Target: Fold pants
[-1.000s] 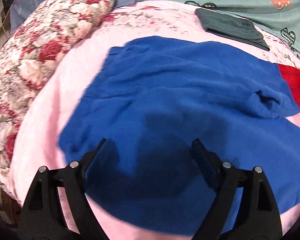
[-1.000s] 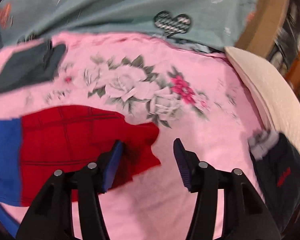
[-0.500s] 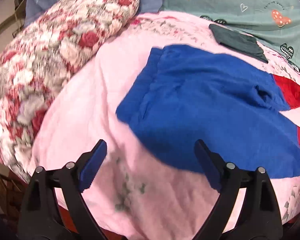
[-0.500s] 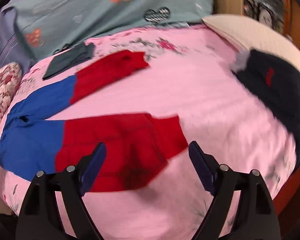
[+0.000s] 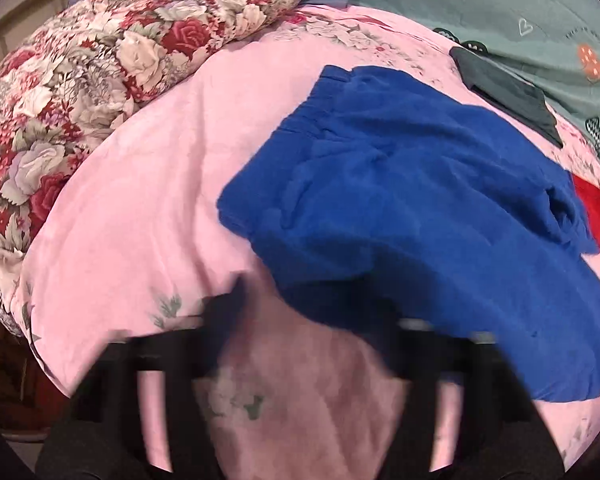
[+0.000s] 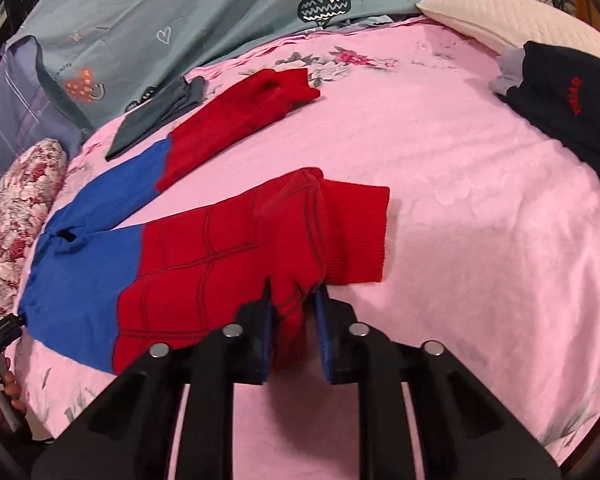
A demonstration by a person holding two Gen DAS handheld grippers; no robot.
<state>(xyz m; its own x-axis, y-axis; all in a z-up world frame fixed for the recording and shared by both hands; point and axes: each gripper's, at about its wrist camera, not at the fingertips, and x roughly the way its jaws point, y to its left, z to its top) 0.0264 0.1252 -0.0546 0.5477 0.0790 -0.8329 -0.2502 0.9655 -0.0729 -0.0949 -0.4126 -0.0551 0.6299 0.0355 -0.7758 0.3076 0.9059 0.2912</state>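
Blue-and-red pants (image 6: 204, 248) lie spread on a pink bedspread (image 6: 460, 208), legs apart. My right gripper (image 6: 293, 312) is shut on the near leg's red lower edge, beside its ribbed cuff (image 6: 356, 232). The far leg (image 6: 240, 120) lies flat. In the left wrist view the blue waist part (image 5: 400, 208) fills the middle. My left gripper (image 5: 312, 320) is motion-blurred at the blue fabric's near edge; its fingers look spread, one over pink bedspread (image 5: 140, 208), one over the blue edge.
A floral pillow (image 5: 100, 80) lies at the left. A folded dark grey garment (image 6: 160, 116) lies behind the pants. A dark navy garment (image 6: 572, 112) and a white pillow (image 6: 500, 16) are at the right. A teal printed sheet (image 6: 220, 12) lies behind.
My right gripper has closed on the near leg's red edge, where it was open above it. My left gripper has moved toward the blue waist's near edge and blurs.
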